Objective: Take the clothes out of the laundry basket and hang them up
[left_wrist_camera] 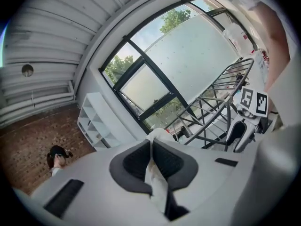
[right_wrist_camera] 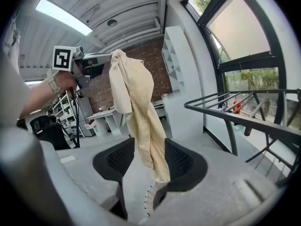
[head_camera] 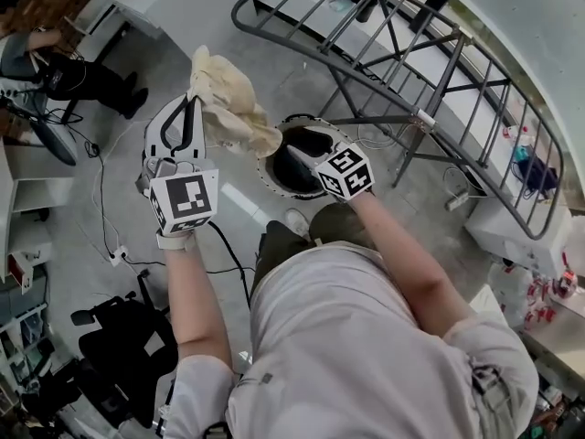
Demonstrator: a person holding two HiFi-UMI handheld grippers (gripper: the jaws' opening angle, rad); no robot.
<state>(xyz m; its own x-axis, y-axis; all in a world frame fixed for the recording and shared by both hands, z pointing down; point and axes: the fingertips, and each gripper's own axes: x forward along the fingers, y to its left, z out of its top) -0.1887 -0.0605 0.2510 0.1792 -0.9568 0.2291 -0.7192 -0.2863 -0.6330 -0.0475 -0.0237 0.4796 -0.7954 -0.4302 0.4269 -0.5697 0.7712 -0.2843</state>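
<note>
My left gripper (head_camera: 190,106) is raised at the left and shut on a cream cloth (head_camera: 230,101) that hangs bunched from its jaws. In the left gripper view the cloth (left_wrist_camera: 155,182) is pinched between the dark pads (left_wrist_camera: 134,161). My right gripper (head_camera: 306,154) sits just right of the cloth, above the round dark laundry basket (head_camera: 267,174). In the right gripper view its jaws stand open; the cloth's lower end (right_wrist_camera: 143,126) hangs in the gap, and the pads (right_wrist_camera: 181,161) do not press on it. The left gripper (right_wrist_camera: 89,65) shows there holding the cloth's top.
A grey metal drying rack (head_camera: 430,71) stands open behind and right of the basket. A seated person (head_camera: 55,67) is at the far left. Cables (head_camera: 110,236) and a black chair (head_camera: 119,346) lie on the floor to my left. A white unit (head_camera: 512,231) stands at the right.
</note>
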